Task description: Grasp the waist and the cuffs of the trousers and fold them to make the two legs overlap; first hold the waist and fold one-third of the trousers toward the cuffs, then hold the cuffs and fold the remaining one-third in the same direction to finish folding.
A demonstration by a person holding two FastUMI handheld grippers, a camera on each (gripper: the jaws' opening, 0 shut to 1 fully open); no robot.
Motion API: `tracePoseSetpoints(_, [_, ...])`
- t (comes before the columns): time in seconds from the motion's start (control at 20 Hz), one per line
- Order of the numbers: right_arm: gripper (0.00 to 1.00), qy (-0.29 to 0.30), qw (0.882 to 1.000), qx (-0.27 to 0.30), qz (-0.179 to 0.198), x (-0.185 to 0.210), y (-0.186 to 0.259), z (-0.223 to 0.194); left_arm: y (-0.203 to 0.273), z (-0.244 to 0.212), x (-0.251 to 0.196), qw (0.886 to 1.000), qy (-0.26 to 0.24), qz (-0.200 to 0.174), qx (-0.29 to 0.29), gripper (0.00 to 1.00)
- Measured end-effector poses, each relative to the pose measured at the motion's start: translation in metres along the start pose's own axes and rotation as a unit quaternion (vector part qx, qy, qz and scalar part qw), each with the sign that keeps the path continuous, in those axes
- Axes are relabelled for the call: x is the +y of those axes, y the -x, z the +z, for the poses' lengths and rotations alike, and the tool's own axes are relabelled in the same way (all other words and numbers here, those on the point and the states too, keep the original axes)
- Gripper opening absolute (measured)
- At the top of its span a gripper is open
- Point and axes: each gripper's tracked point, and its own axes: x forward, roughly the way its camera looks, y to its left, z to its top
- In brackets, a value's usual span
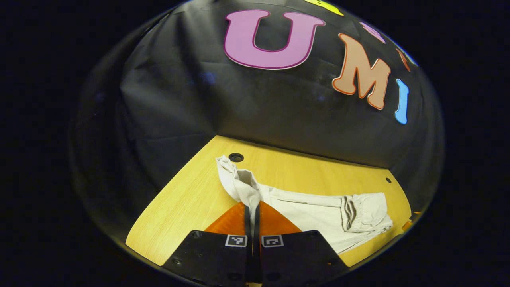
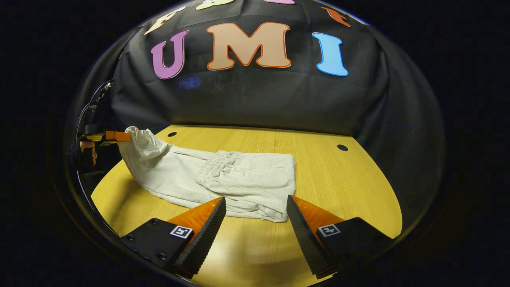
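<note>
Your left gripper (image 1: pixel 252 215) pinches the cuff end of the cream cotton trousers (image 2: pixel 223 179) stretched lengthwise across the yellow wooden tabletop (image 2: pixel 338 179), while your right gripper (image 2: pixel 255 207) gapes wide, holding nothing.

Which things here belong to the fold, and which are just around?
Job: trousers, cuff end lifted; left gripper, shut on that end; right gripper, open near the folded waist.
Around: table, with holes in its top.
</note>
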Motion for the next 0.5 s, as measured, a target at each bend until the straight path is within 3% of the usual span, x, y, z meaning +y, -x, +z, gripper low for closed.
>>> tracePoseSetpoints(0.5, [0.98,-0.022,1.0,-0.011,-0.019,-0.073,0.027,-0.006,0.0,0.015,-0.112,0.999,-0.011,-0.052,-0.008,0.0])
